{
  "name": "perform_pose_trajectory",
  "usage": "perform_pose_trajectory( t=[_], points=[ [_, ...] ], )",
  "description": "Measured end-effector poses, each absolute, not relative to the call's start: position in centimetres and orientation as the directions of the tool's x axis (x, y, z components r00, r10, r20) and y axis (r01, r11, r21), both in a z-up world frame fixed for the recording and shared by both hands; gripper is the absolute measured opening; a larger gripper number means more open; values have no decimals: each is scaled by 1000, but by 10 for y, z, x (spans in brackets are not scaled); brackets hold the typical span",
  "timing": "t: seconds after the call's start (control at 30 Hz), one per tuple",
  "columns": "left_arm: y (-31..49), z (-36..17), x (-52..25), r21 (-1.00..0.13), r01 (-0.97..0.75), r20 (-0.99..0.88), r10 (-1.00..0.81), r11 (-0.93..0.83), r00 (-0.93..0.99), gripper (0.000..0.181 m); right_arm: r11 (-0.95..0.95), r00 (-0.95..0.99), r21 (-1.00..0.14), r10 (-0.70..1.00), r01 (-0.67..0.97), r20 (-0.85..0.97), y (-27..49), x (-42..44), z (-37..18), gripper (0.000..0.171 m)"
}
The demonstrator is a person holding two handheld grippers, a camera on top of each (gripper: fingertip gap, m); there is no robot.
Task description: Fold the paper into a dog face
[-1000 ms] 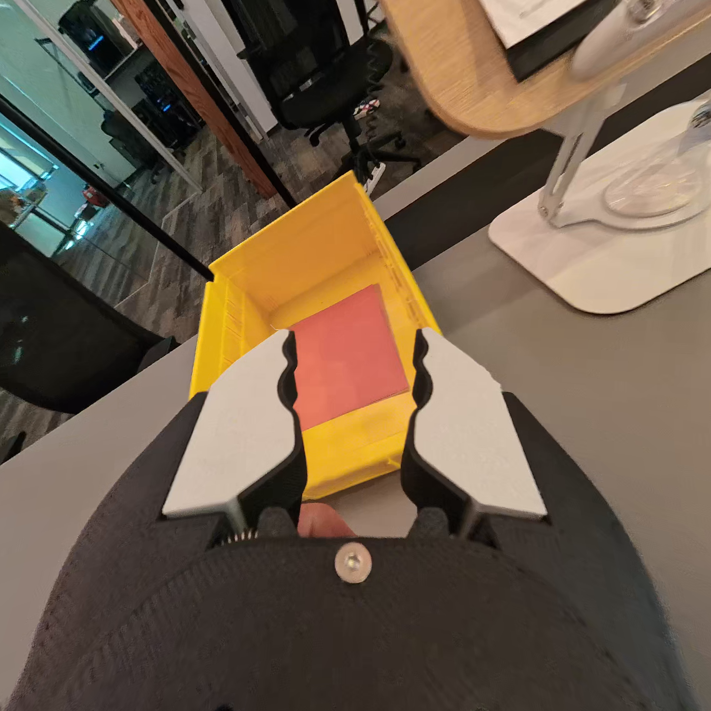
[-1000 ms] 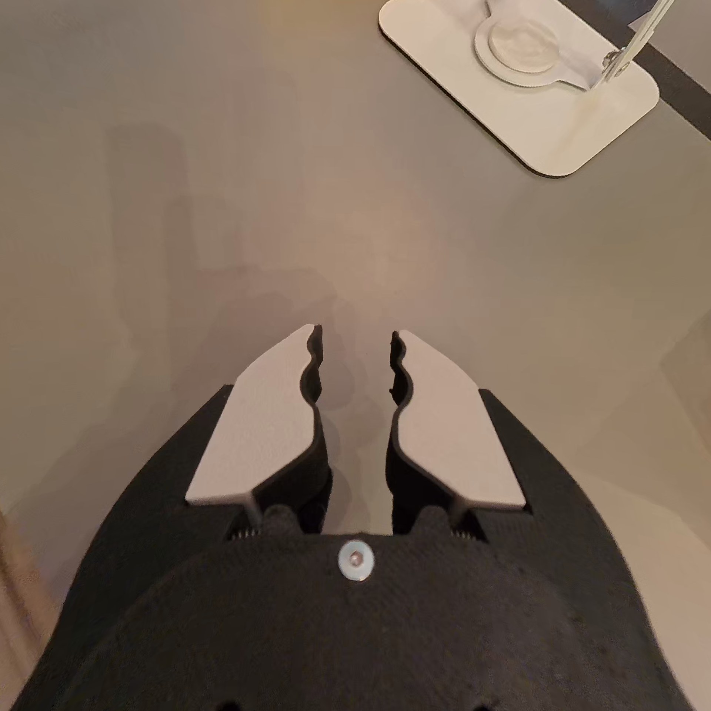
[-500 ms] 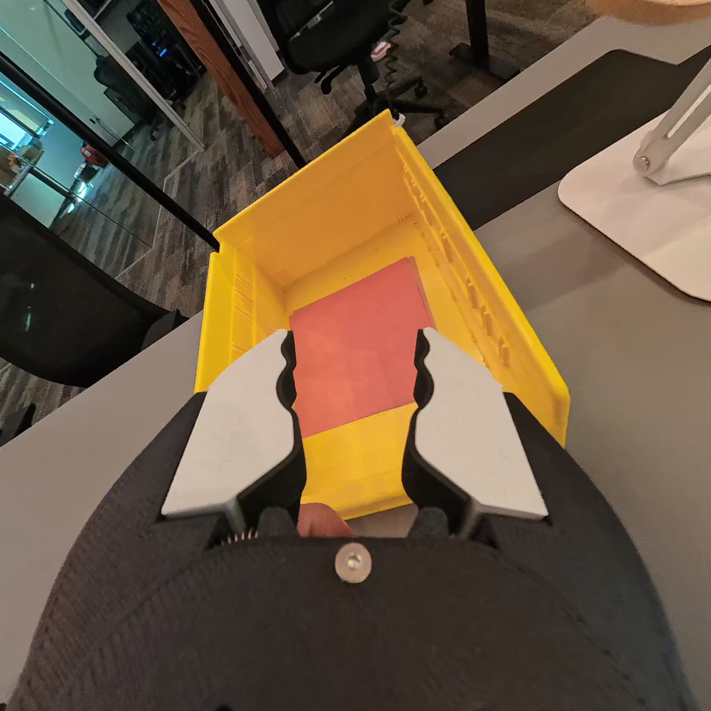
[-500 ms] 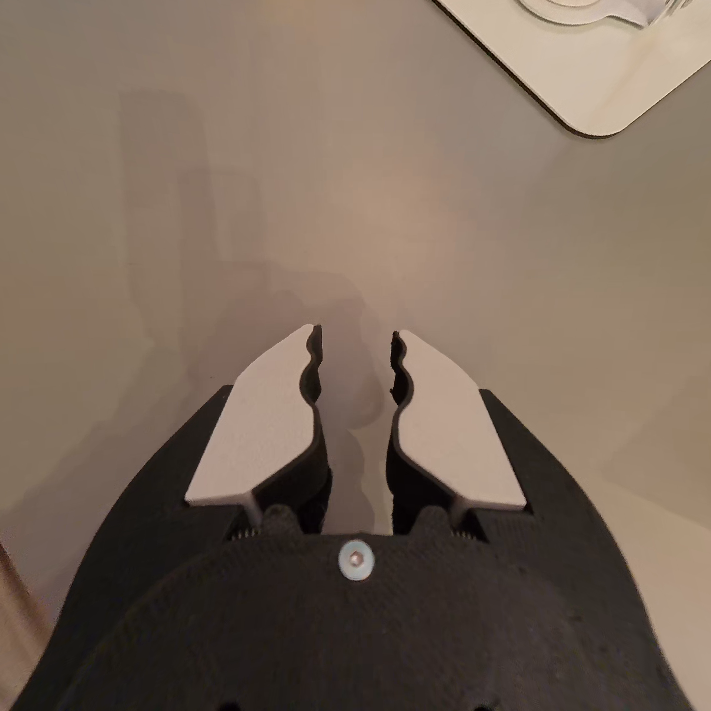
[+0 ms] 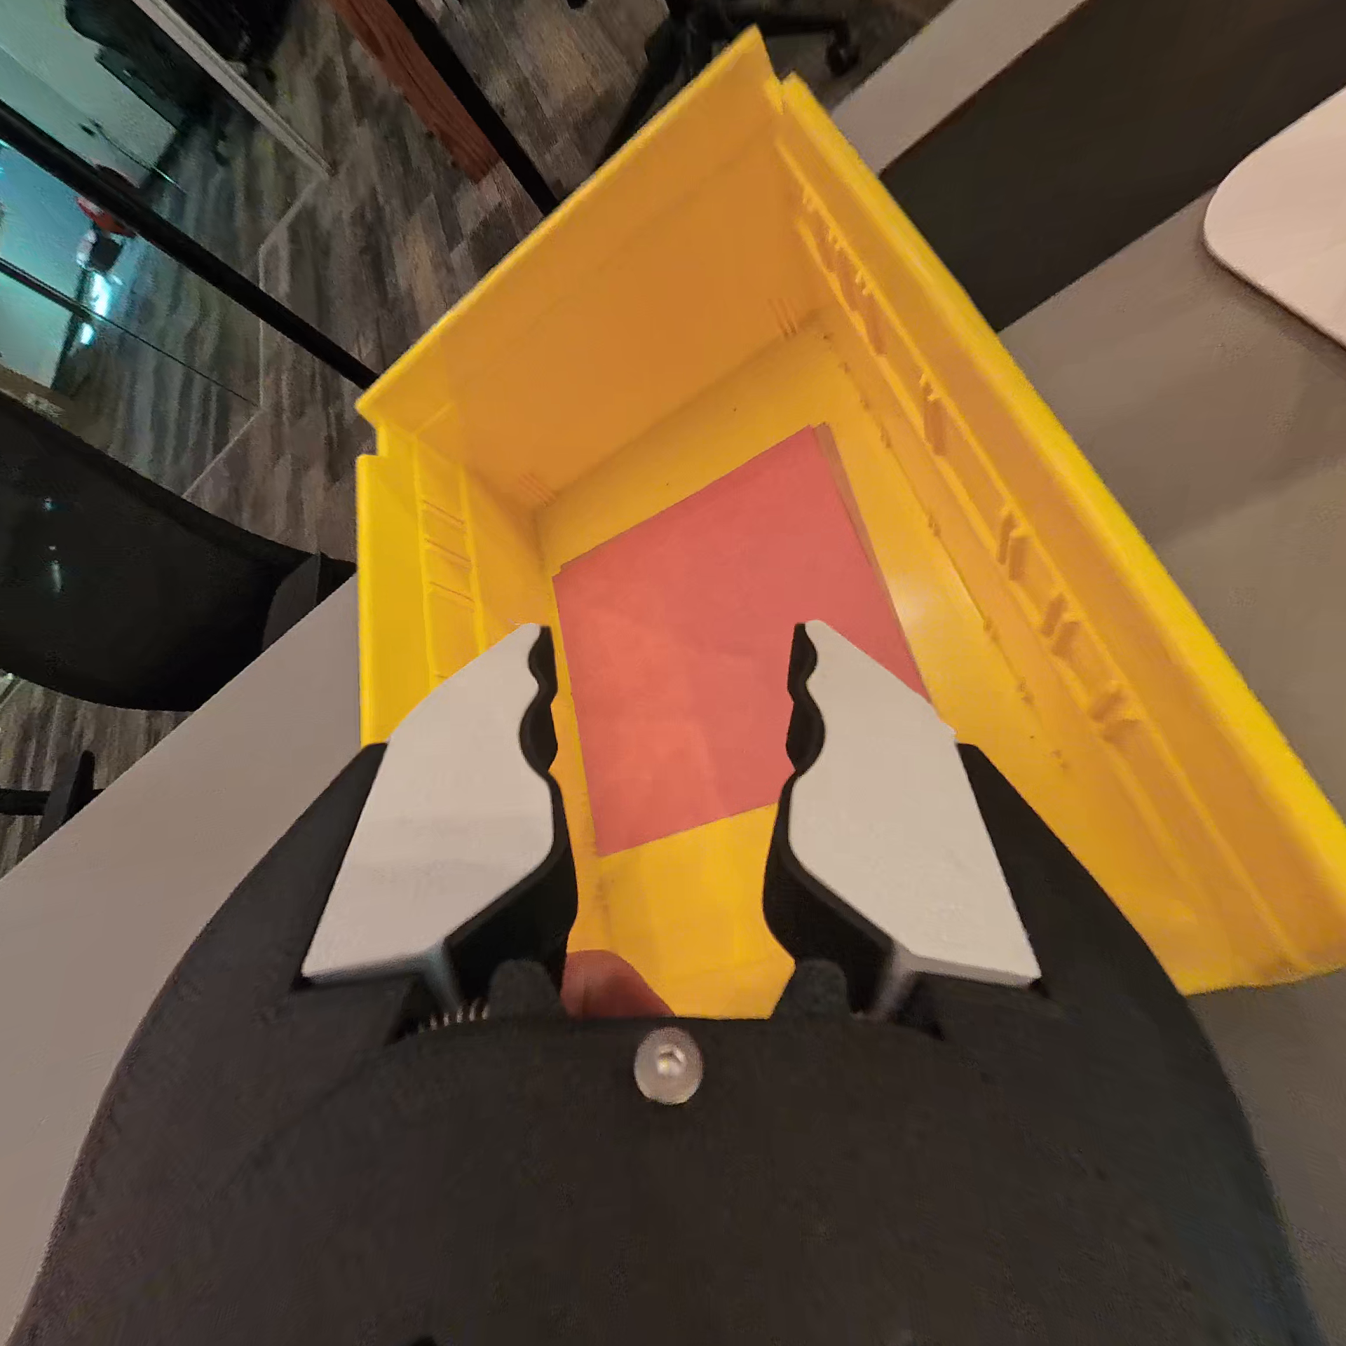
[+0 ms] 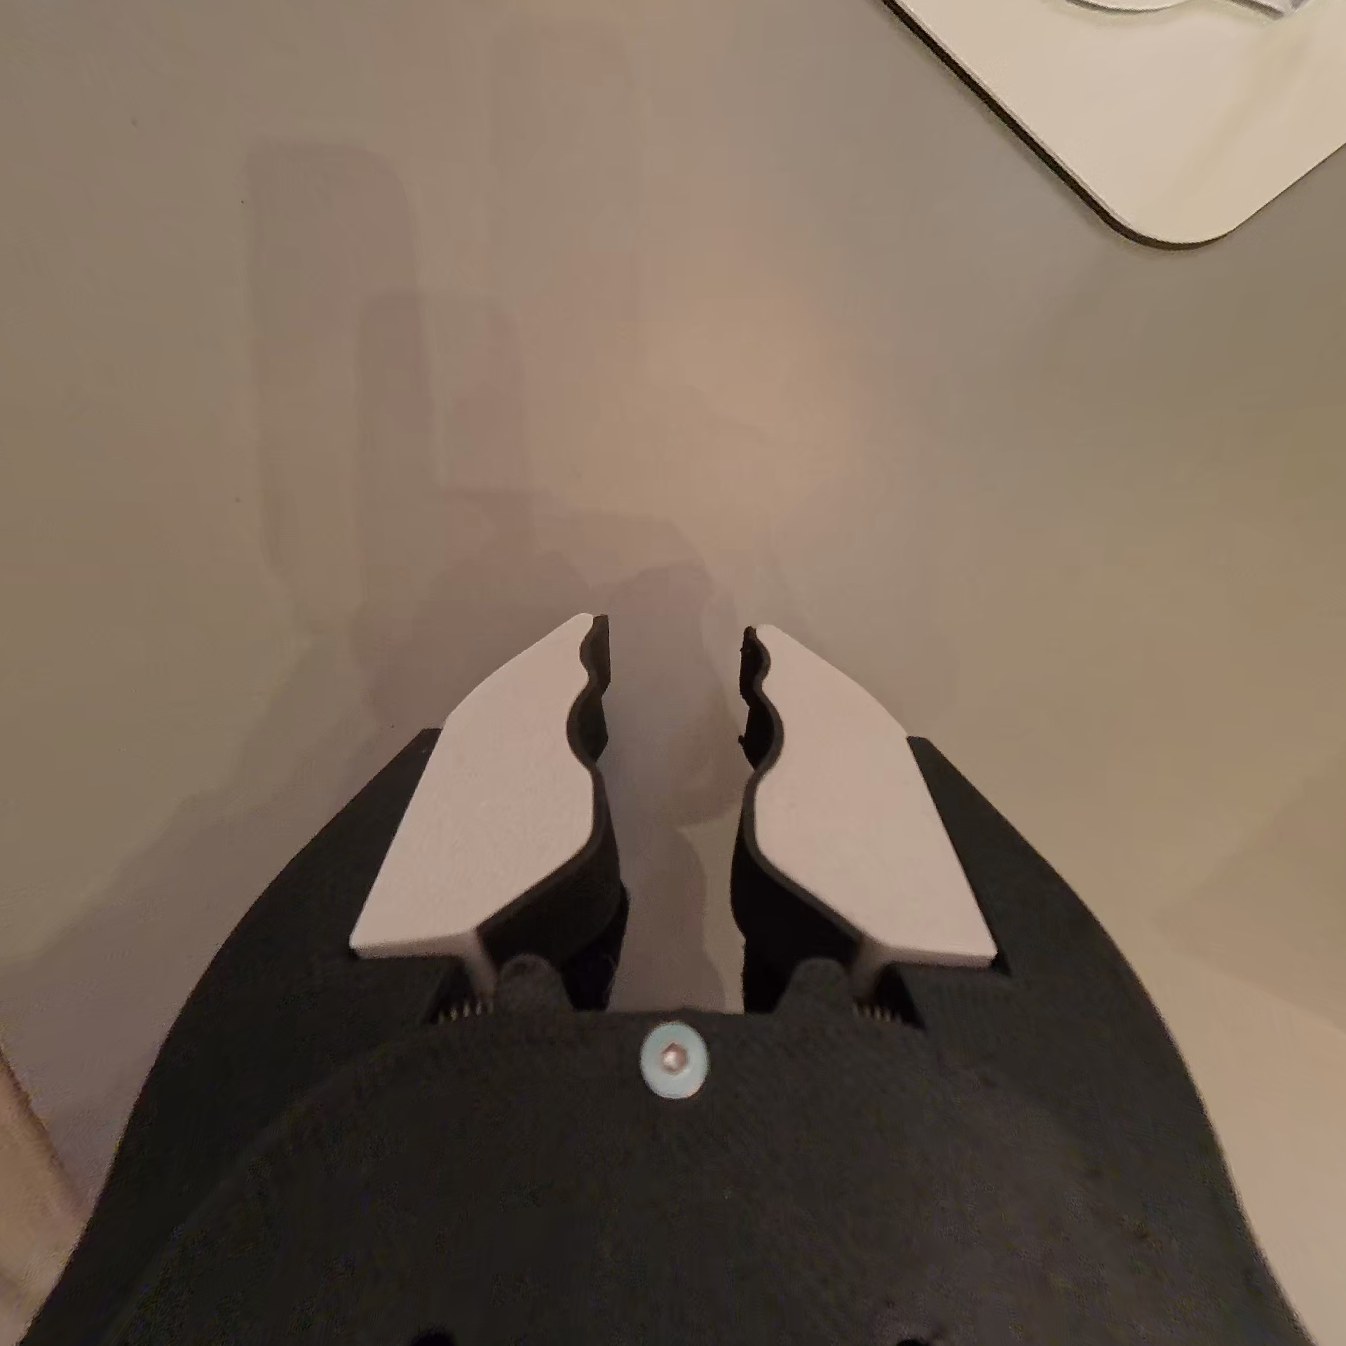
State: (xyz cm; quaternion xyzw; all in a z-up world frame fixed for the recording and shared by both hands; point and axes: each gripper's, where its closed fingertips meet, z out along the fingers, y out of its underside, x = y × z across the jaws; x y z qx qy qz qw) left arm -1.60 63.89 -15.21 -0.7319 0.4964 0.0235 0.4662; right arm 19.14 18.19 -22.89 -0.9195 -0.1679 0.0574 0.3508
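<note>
A stack of red paper [image 5: 714, 641] lies flat on the floor of a yellow plastic bin [image 5: 655, 306] on the grey table. My left gripper [image 5: 670, 637] is open and empty, above the bin's near end with both fingertips over the paper. My right gripper [image 6: 674, 630] is open with a narrower gap and empty, just above bare grey table [image 6: 655, 328]. No paper shows in the right wrist view.
A white flat stand base [image 5: 1289, 218] sits on the table right of the bin; its corner also shows in the right wrist view [image 6: 1165, 109]. The table edge [image 5: 218, 728] runs left of the bin, with floor and a dark chair [image 5: 109, 583] beyond. Tip to tip, the grippers are about 50 centimeters apart.
My left gripper has moved forward and down over the bin, so the paper looks larger between the fingers. My right gripper has dropped slightly toward the table. Both stay open.
</note>
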Motion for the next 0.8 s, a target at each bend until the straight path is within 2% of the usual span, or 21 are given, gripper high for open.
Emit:
perform_pose_trajectory(
  t=[0.13,0.4,0.57,0.8],
  points=[
    [650,-170,-16,-559,-823,-522,-730,-97,441,61,-697,932,-662,362,277,9,185,188,-230,34],
    [673,-196,-17,-439,-883,-514,-759,-167,400,67,-698,925,-656,381,287,-2,189,182,-232,34],
    [685,-199,-17,-460,-858,-446,-777,-227,444,69,-702,925,-656,379,279,-13,189,183,-233,34],
    [703,-184,-24,-505,-817,-378,-779,-279,500,55,-707,927,-659,373,256,-40,190,185,-235,34]
  ],
)
